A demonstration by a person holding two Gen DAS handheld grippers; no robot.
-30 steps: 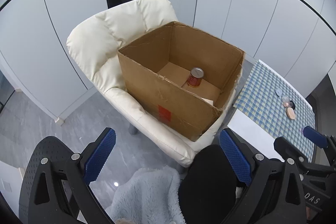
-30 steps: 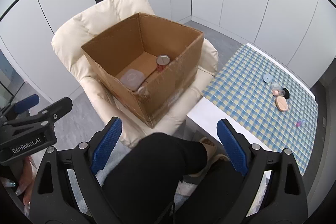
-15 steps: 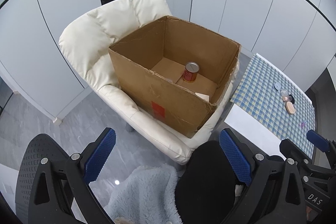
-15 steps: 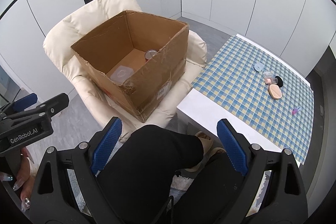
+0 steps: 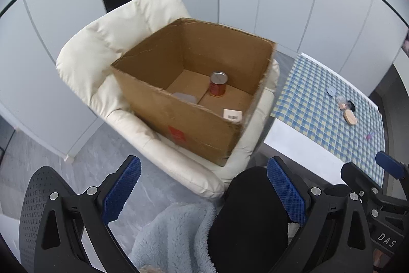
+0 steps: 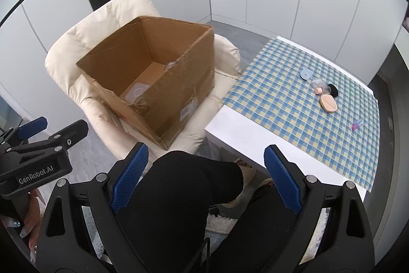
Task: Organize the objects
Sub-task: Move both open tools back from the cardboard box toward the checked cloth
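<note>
Nearest to both tongs is the person's dark-clad lap, over which the left gripper point(image 5: 203, 186) and the right gripper point(image 6: 205, 175) hang with jaws spread wide, nothing between the pads and nothing touched. Ahead and to the left of the right gripper sits the cardboard box point(image 6: 163, 104) on the cream chair point(image 6: 74, 60), a red can point(image 5: 218, 84) standing upright on its floor. Farther off, ahead and to its right, the loose small things lie well apart on the checked cloth point(image 6: 294, 119), chiefly a tan powder puff point(image 6: 328, 103), which lies flat; the right gripper looks the nearer one for that reach.
</note>
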